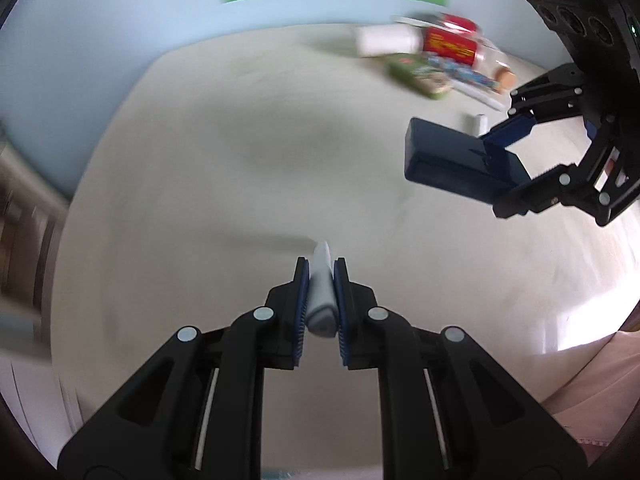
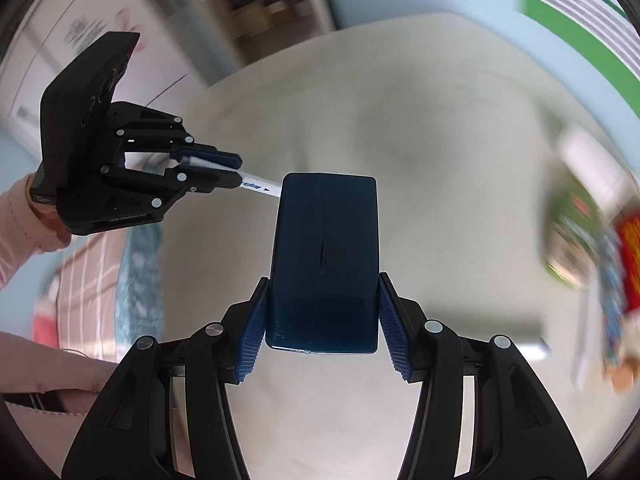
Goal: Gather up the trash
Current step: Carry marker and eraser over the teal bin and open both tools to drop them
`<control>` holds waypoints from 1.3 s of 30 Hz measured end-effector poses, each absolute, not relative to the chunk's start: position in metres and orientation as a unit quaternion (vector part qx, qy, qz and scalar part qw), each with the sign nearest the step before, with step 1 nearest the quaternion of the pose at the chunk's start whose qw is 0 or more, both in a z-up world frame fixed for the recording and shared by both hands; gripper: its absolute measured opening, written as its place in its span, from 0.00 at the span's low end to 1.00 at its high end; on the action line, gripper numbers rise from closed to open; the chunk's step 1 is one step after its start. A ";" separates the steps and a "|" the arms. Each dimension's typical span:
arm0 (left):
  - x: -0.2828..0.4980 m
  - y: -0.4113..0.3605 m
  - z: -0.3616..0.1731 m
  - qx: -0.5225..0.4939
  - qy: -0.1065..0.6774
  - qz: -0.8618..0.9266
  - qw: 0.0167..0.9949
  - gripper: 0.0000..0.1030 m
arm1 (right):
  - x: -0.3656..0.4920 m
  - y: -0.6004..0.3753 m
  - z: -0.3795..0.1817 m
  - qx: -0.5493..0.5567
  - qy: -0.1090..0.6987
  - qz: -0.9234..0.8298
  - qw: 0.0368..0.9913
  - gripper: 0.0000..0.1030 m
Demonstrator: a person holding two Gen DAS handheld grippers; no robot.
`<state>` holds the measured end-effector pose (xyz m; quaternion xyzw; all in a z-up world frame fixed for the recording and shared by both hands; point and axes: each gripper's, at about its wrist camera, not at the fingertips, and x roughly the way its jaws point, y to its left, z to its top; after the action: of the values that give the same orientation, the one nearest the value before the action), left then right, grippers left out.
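In the left wrist view, the left tool (image 1: 321, 280) sat at lower centre, pressed together on a white pen (image 1: 320, 292) whose tip poked out past the pads, above the pale table (image 1: 200, 184). At the right of the frame the right tool (image 1: 506, 160) pinched a dark blue box (image 1: 452, 160) by its end. A blurred heap of trash (image 1: 432, 60), with a white bottle and red and green packets, lay at the upper right near the table's far edge, and a small white piece (image 1: 478, 122) lay just beside the box. In the right wrist view, the box (image 2: 324, 264) filled the centre, clamped between the half-spread pads, with the left tool (image 2: 224, 168) and pen (image 2: 256, 187) at the left, close but apart. Both loads looked best carried level and held firmly. The middle of the table lay bare, leaving room; the heap smeared along the right edge.
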<state>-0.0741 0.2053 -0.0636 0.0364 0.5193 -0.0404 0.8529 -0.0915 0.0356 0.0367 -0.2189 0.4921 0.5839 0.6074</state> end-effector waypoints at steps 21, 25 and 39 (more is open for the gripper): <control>-0.419 0.438 -0.204 -0.272 0.529 0.220 0.773 0.11 | -0.382 0.336 -0.072 -0.347 0.481 0.714 0.373 0.51; -0.428 0.467 -0.270 -0.299 0.532 0.215 0.763 0.11 | -0.399 0.362 -0.137 -0.360 0.508 0.691 0.367 0.52; -0.466 0.498 -0.519 -0.371 0.581 0.199 0.697 0.11 | -0.450 0.399 -0.394 -0.423 0.581 0.611 0.332 0.52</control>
<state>-0.4657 0.4982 -0.5194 -0.3707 0.5807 0.1995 0.6968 -0.4499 0.3992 -0.3940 -0.4228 0.5807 0.6112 0.3323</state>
